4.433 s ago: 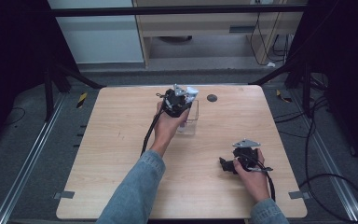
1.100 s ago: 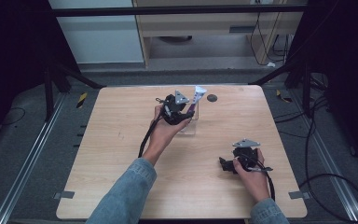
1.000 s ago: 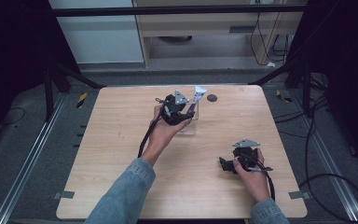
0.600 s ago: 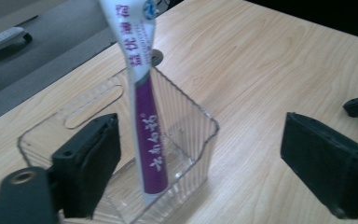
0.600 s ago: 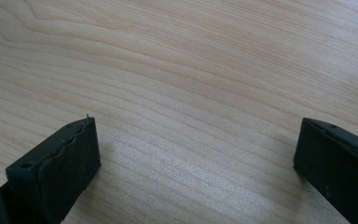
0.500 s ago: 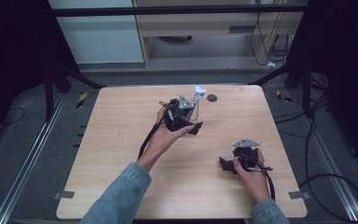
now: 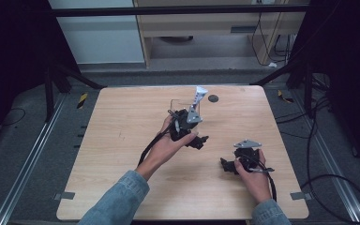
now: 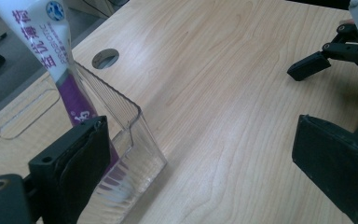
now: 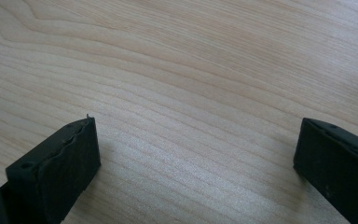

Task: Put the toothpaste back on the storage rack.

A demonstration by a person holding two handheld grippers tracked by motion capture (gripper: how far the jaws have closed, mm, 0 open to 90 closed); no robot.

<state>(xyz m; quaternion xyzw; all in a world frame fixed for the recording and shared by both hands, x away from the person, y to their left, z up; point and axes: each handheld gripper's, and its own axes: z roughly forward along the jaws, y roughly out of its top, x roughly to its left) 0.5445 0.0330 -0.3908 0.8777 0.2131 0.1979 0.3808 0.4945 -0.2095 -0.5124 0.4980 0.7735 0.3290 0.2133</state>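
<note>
Where it leans, white-and-purple tube [image 8: 56,51] stands tilted.

Pale wood-grain tabletop [image 8: 242,93], smooth, matt. Clear hard-plastic box [image 8: 140,135], glossy w/ glints. White-and-purple soft plastic tube [image 8: 60,60], slight sheen. Black matt plastic left gripper [image 8: 200,163], pads [image 8: 86,154] look rubbery, ridged.

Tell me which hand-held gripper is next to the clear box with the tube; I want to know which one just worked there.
The left hand-held gripper, jaws open, sits beside the clear box holding the tube. The right hand-held gripper rests apart on bare table.
</note>
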